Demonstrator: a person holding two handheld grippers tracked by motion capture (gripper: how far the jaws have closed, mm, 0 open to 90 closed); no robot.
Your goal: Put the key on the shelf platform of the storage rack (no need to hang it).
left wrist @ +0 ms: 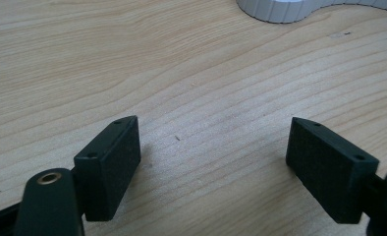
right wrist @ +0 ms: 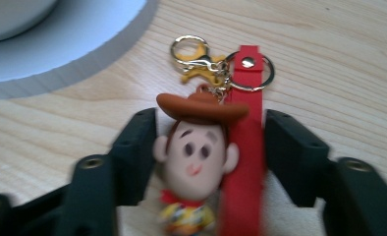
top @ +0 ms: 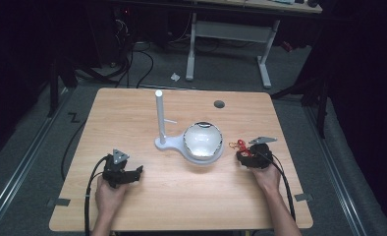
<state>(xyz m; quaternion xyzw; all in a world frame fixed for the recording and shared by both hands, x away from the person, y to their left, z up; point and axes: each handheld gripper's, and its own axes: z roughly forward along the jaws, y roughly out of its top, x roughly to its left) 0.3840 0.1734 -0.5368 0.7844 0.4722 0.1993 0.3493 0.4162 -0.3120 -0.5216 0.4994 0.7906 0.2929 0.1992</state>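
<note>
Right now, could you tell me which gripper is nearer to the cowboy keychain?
The right gripper: the cowboy keychain and its red strap sit between its jaws. The left gripper rests far across the table, beyond the white stand, jaws open.

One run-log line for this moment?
left gripper: open, idle | right gripper: shut on keychain | white stand: untouched

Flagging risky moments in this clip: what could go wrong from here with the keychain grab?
The right gripper closes on the keychain and its red strap together, so the strap might slip free. The clasp dangles loose and may swing. The stand sits close by; a lift could bump it.
</note>
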